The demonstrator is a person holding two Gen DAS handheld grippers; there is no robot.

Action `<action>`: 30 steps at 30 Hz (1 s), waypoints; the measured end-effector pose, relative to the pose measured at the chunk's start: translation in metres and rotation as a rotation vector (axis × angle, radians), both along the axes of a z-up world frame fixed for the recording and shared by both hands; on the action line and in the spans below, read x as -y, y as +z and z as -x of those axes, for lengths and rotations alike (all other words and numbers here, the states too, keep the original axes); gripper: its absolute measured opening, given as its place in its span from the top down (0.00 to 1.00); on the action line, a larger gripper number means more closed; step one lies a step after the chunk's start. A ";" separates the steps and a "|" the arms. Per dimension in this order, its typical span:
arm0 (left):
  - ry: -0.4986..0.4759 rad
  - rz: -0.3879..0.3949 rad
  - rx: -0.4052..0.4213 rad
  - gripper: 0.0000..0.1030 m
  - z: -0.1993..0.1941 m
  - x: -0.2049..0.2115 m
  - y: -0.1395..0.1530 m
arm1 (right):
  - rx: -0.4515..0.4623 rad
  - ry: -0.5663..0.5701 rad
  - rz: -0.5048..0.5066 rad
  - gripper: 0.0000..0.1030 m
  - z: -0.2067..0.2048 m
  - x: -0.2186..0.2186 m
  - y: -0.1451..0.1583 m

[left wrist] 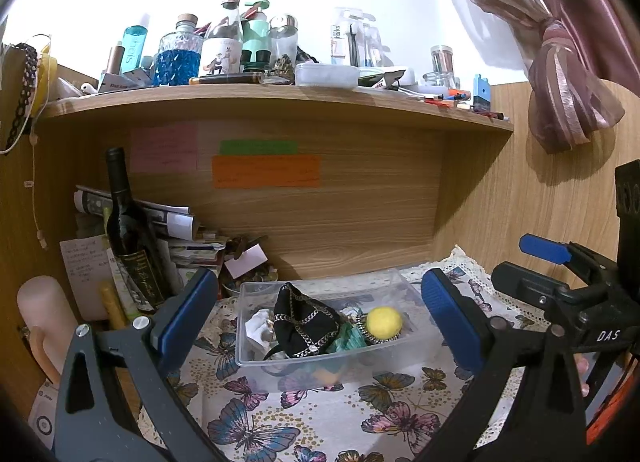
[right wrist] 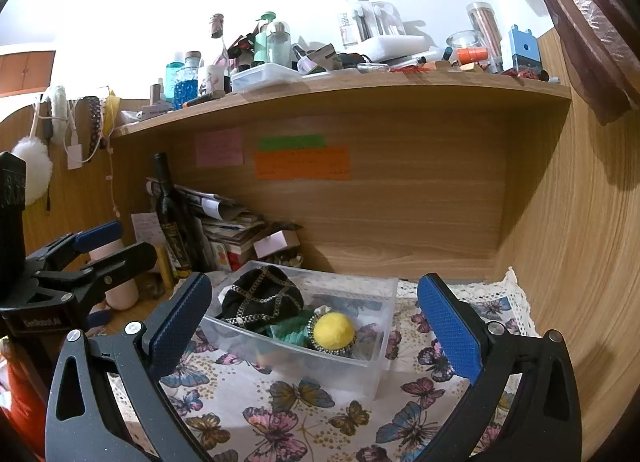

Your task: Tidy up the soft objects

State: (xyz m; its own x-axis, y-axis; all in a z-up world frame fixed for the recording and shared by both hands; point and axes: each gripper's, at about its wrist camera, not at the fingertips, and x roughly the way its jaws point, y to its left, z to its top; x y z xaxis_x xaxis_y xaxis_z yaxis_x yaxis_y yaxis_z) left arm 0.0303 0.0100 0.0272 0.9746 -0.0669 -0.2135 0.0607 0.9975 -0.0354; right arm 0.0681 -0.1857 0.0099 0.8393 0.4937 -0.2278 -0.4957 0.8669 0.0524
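A clear plastic bin stands on the butterfly-print cloth. Inside lie a black pouch with silver chains, a yellow soft ball, a teal piece and a white soft item. My left gripper is open and empty, in front of the bin. My right gripper is open and empty, also in front of the bin. The right gripper also shows at the right edge of the left wrist view.
A dark wine bottle, stacked papers and a pale pink cylinder crowd the left. A wooden shelf with several bottles hangs overhead. Wood panels close the back and right; a curtain hangs at right.
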 end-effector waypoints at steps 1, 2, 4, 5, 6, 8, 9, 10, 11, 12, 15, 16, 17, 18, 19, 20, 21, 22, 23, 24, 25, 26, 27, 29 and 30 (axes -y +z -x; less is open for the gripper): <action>0.000 -0.001 0.001 0.00 0.000 0.000 0.000 | -0.002 -0.001 -0.002 0.00 0.000 0.000 0.000; 0.000 -0.001 0.002 0.00 0.001 0.000 0.000 | -0.002 -0.001 -0.001 0.00 0.000 0.001 0.000; -0.003 -0.002 0.002 0.00 0.001 0.000 0.001 | -0.002 -0.001 -0.002 0.00 0.000 0.000 0.000; -0.002 -0.004 0.003 0.00 0.001 0.001 0.001 | -0.002 0.000 -0.002 0.00 0.000 0.001 0.000; 0.000 -0.006 0.004 0.00 0.002 0.001 0.001 | -0.002 0.001 -0.004 0.00 0.000 0.001 0.000; -0.004 -0.005 0.004 0.00 0.002 0.001 0.001 | -0.003 0.001 -0.006 0.00 0.000 0.000 0.000; -0.008 -0.005 0.002 0.00 0.002 0.001 0.001 | -0.004 -0.001 -0.006 0.00 0.000 0.000 0.000; -0.015 -0.003 0.000 0.00 0.001 0.001 0.001 | -0.004 0.000 -0.006 0.00 0.000 0.000 0.000; -0.021 0.000 -0.002 0.00 0.001 0.001 0.001 | -0.003 0.000 -0.005 0.00 0.000 0.000 0.000; -0.022 0.001 -0.002 0.00 0.001 0.001 0.001 | -0.003 -0.001 -0.004 0.00 0.001 0.000 0.000; -0.024 0.003 -0.004 0.00 0.001 0.000 0.001 | 0.000 -0.004 -0.001 0.00 0.002 -0.001 0.000; -0.025 0.006 -0.007 0.00 0.000 0.000 0.001 | 0.001 -0.004 -0.001 0.00 0.002 -0.001 0.000; -0.026 0.009 -0.009 0.00 0.000 0.000 0.001 | 0.002 -0.004 -0.002 0.00 0.002 -0.001 0.000; -0.028 0.012 -0.011 0.00 -0.001 0.000 0.000 | 0.000 -0.005 -0.002 0.00 0.002 -0.001 0.000; -0.029 0.015 -0.012 0.00 -0.001 0.000 0.000 | 0.000 -0.005 -0.002 0.00 0.002 -0.001 0.000; -0.029 0.017 -0.013 0.00 -0.001 -0.001 0.000 | -0.002 -0.004 -0.003 0.00 0.002 -0.001 0.000; -0.030 0.018 -0.015 0.00 -0.001 -0.001 0.000 | -0.003 -0.005 -0.002 0.00 0.002 -0.001 0.000; -0.032 0.021 -0.017 0.00 -0.001 -0.002 -0.001 | -0.005 -0.005 -0.002 0.00 0.002 -0.002 0.000; -0.033 0.022 -0.018 0.00 -0.002 -0.002 -0.001 | -0.007 -0.003 -0.002 0.00 0.002 -0.002 0.000; -0.036 0.023 -0.020 0.00 -0.002 -0.002 -0.001 | -0.009 -0.002 -0.002 0.00 0.001 -0.002 -0.001; -0.038 0.024 -0.023 0.00 -0.002 -0.003 -0.002 | -0.011 -0.002 -0.002 0.00 0.001 -0.003 -0.001; -0.039 0.025 -0.024 0.00 -0.002 -0.003 -0.002 | -0.012 -0.003 -0.001 0.00 0.000 -0.003 -0.002; -0.039 0.025 -0.025 0.00 -0.002 -0.003 -0.003 | -0.014 -0.003 -0.001 0.00 0.000 -0.004 -0.002; -0.039 0.025 -0.028 0.00 -0.003 -0.003 -0.003 | -0.018 -0.003 -0.002 0.00 -0.001 -0.004 -0.003; -0.039 0.027 -0.031 0.00 -0.003 -0.004 -0.003 | -0.020 -0.002 -0.002 0.00 -0.002 -0.004 -0.003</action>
